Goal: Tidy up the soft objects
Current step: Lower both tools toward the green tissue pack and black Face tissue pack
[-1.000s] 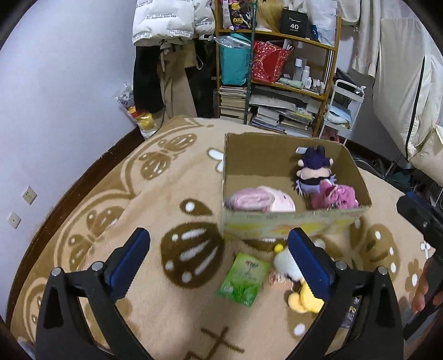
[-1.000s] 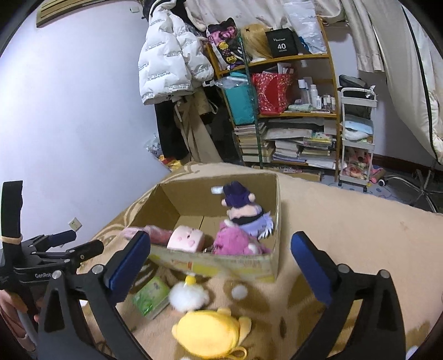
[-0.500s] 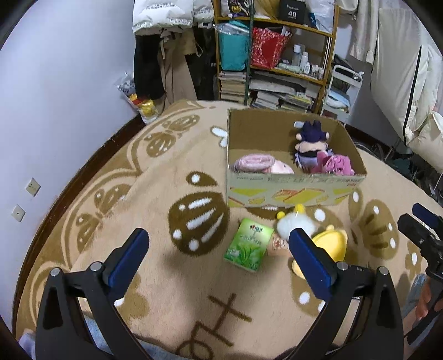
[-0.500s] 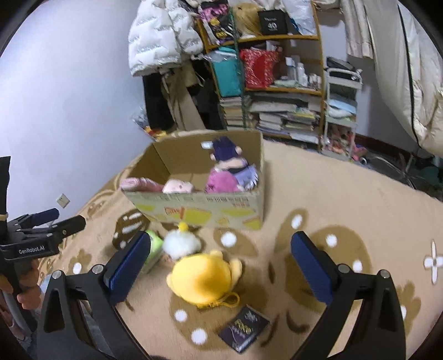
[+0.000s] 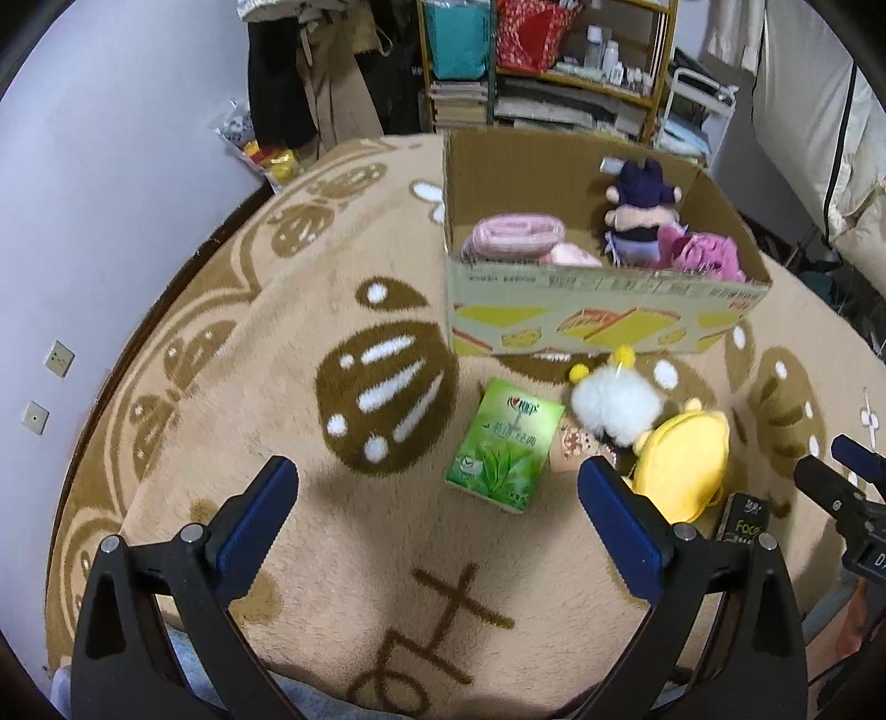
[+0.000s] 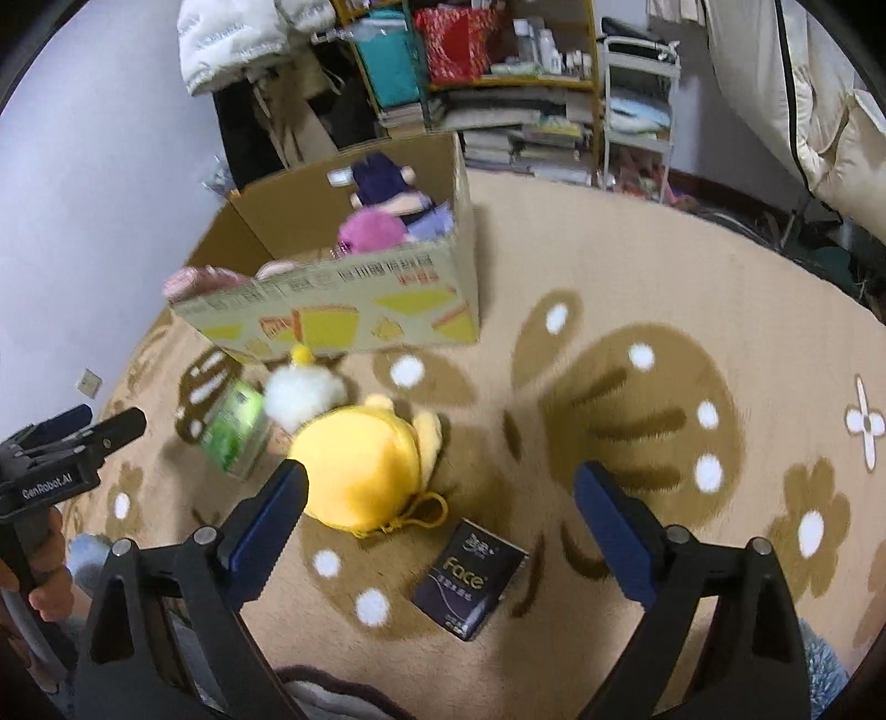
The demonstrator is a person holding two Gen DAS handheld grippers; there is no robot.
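Observation:
A cardboard box (image 5: pixel 598 321) (image 6: pixel 354 310) stands on the carpet and holds a pink roll (image 5: pixel 515 232), a purple doll (image 5: pixel 637 216) and a magenta plush (image 5: pixel 709 255). In front of it lie a green tissue pack (image 5: pixel 501 443) (image 6: pixel 232 432), a white fluffy plush (image 5: pixel 614 404) (image 6: pixel 302 390), a yellow plush (image 5: pixel 684 468) (image 6: pixel 360 465) and a dark tissue pack (image 6: pixel 470 579). My left gripper (image 5: pixel 437 526) is open, above the carpet near the green pack. My right gripper (image 6: pixel 440 531) is open, above the yellow plush and dark pack.
A beige patterned carpet (image 5: pixel 332 310) covers the floor. Shelves with books and bags (image 5: pixel 542 72) and hanging coats (image 6: pixel 238 50) stand behind the box. A white cart (image 6: pixel 637 105) and a pale sofa (image 6: pixel 830 111) are at the right. A wall (image 5: pixel 83 221) is at the left.
Both grippers have pulled back from the box and tilted down. The floor items now show fully, and the dark tissue pack has come into view. Nothing was grasped.

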